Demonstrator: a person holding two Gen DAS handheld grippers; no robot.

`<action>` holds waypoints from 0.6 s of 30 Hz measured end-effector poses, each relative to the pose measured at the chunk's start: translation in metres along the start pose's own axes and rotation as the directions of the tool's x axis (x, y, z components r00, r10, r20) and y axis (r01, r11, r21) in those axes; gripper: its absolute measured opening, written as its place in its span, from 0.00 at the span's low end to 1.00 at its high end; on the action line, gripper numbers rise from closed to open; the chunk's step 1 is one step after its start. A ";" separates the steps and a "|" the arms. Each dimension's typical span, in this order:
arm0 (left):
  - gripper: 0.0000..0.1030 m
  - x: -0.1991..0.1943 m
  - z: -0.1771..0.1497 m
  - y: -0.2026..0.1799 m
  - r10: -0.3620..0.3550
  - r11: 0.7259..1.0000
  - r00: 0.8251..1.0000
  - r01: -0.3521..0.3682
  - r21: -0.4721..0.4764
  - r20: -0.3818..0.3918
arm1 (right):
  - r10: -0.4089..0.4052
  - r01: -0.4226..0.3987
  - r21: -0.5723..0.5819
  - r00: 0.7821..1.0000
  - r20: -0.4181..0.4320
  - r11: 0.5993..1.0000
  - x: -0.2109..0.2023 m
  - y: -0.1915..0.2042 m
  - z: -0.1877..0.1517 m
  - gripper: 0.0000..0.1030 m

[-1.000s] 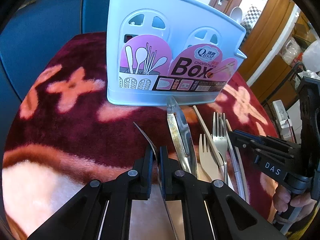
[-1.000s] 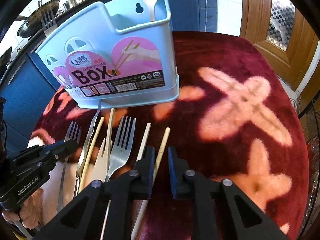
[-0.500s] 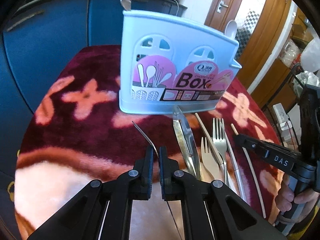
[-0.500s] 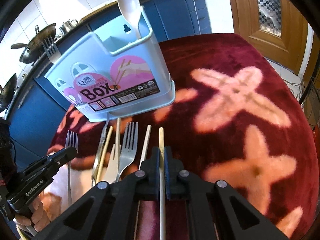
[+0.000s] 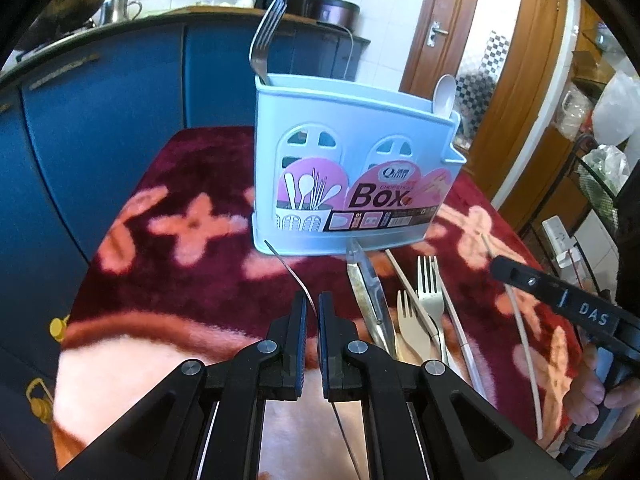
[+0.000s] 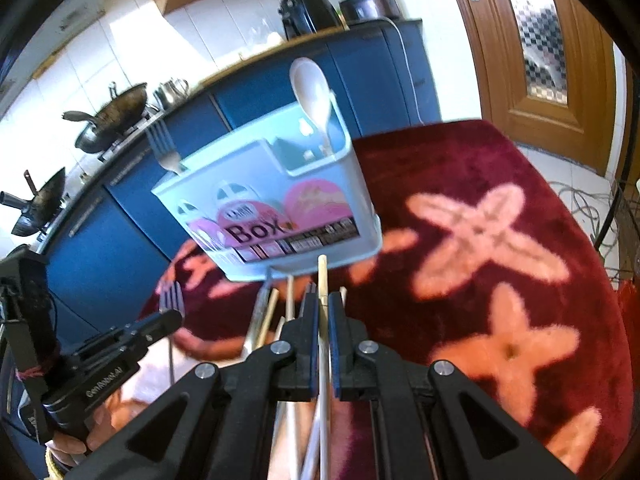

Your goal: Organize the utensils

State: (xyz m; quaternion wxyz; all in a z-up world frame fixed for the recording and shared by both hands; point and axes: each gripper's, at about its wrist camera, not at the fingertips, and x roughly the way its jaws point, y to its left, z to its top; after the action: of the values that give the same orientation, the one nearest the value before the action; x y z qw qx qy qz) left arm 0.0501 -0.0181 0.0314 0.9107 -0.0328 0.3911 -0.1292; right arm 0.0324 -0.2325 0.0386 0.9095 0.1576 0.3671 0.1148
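Observation:
A light blue utensil box (image 5: 352,168) stands on the red floral cloth, with a metal fork (image 5: 266,36) and a white spoon (image 5: 445,94) standing in it. My left gripper (image 5: 312,312) is shut on a metal fork seen edge-on (image 5: 292,276), lifted above the cloth. My right gripper (image 6: 323,308) is shut on a pale chopstick (image 6: 322,280), raised and pointing toward the box (image 6: 276,204). In the left wrist view the right gripper (image 5: 516,276) holds that chopstick (image 5: 524,352). Forks (image 5: 430,292), tongs (image 5: 366,284) and chopsticks lie in front of the box.
The red cloth (image 6: 500,240) covers a round table. Blue cabinets (image 5: 100,112) stand behind, with woks (image 6: 112,120) and a kettle on the counter. A wooden door (image 6: 552,40) is at the right. A wire rack (image 5: 600,184) stands beside the table.
Both grippers have risen from the cloth with their loads. The right gripper closed on the chopstick and lifted it; the left lifted its fork higher, so the box looks lower and farther.

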 end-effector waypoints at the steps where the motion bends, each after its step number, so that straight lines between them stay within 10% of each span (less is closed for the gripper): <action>1: 0.05 -0.002 0.000 0.000 0.000 1.000 1.000 0.000 0.000 0.004 | 0.003 -0.003 -0.004 1.000 0.014 1.000 -0.003 0.001 0.000 0.06; 18: 0.04 -0.035 0.004 0.001 -0.025 1.000 0.996 0.026 -0.007 0.090 | 0.072 -0.064 -0.045 0.978 0.194 0.997 -0.042 0.023 0.009 0.06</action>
State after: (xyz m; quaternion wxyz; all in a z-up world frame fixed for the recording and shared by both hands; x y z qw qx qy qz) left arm 0.0304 -0.0081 0.0586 0.9255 -0.0474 0.3497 -0.1376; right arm 0.0066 -0.2271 0.0796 0.9396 0.1627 0.2681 0.1368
